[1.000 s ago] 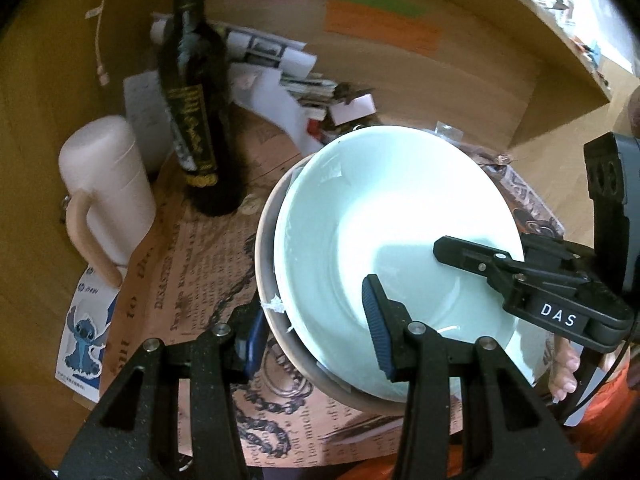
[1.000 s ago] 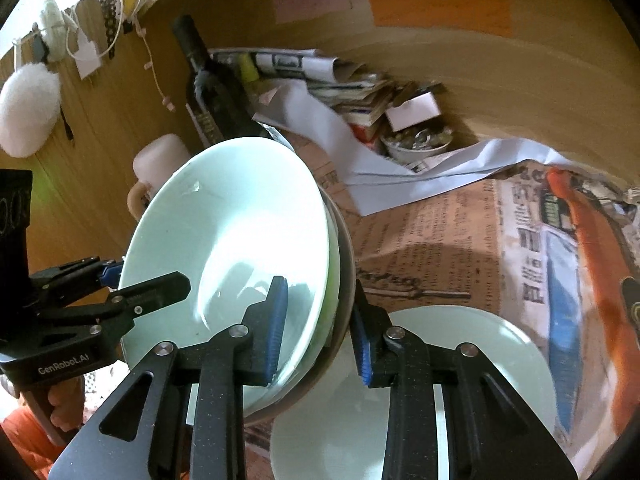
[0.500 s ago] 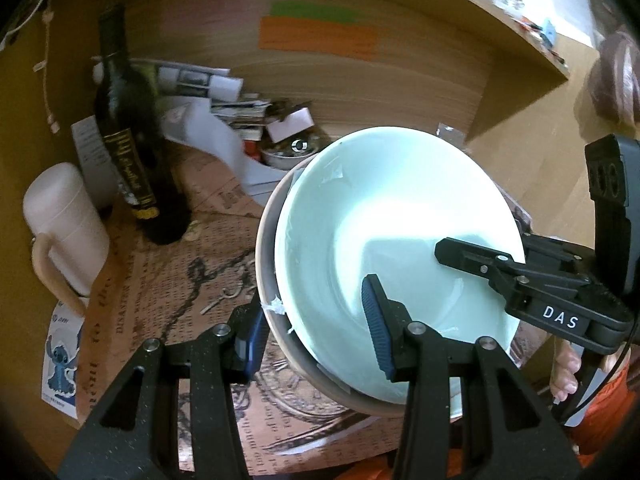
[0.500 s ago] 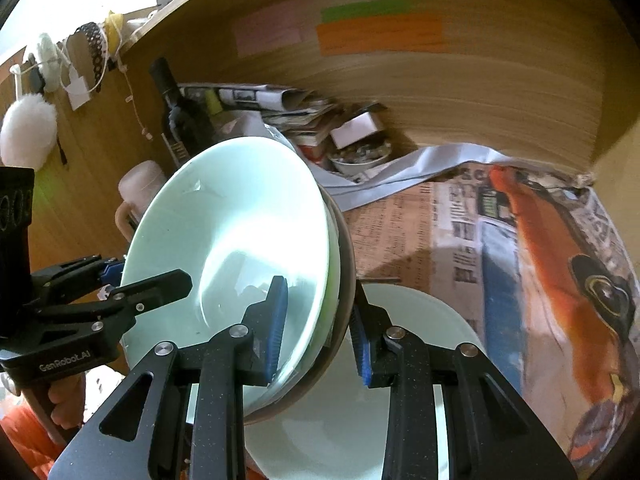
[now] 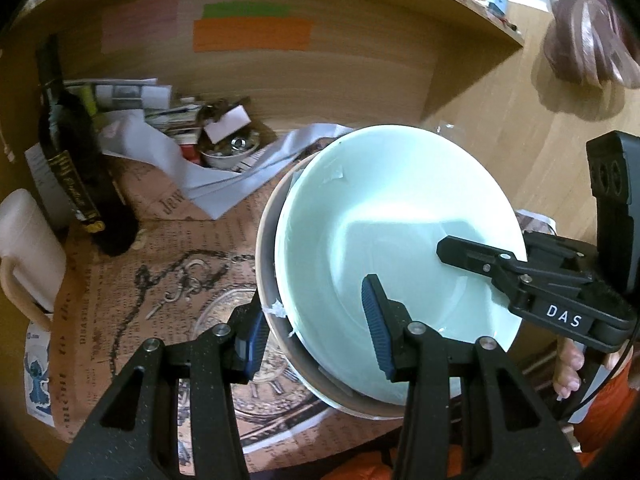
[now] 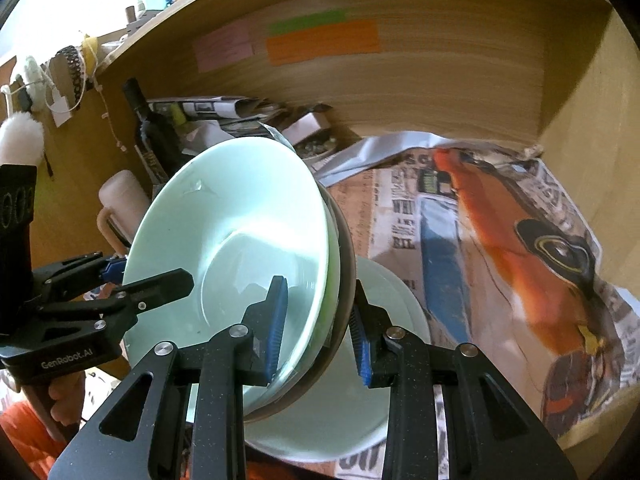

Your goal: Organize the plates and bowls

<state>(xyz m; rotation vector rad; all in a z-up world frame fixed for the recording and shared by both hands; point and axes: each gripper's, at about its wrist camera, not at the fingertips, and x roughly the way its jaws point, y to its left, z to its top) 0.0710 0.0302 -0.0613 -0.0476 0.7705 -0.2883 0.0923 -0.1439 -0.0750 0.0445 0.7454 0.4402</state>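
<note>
Both grippers pinch the tilted bowl stack [image 5: 384, 240] from opposite rims: left gripper [image 5: 316, 336], right gripper [image 6: 318, 332]. Stack is pale green bowl nested in brown bowl [image 6: 346, 264], held above pale green plate [image 6: 360, 420] on newspaper [image 6: 500, 240].

I read "DAS" on the right gripper [image 5: 536, 276] beside the pale green bowl [image 5: 396, 232], "GenRobot.AI" on the left gripper [image 6: 116, 284], and "DISASTER" on the newspaper sheet [image 5: 120, 320] left of that bowl.
</note>
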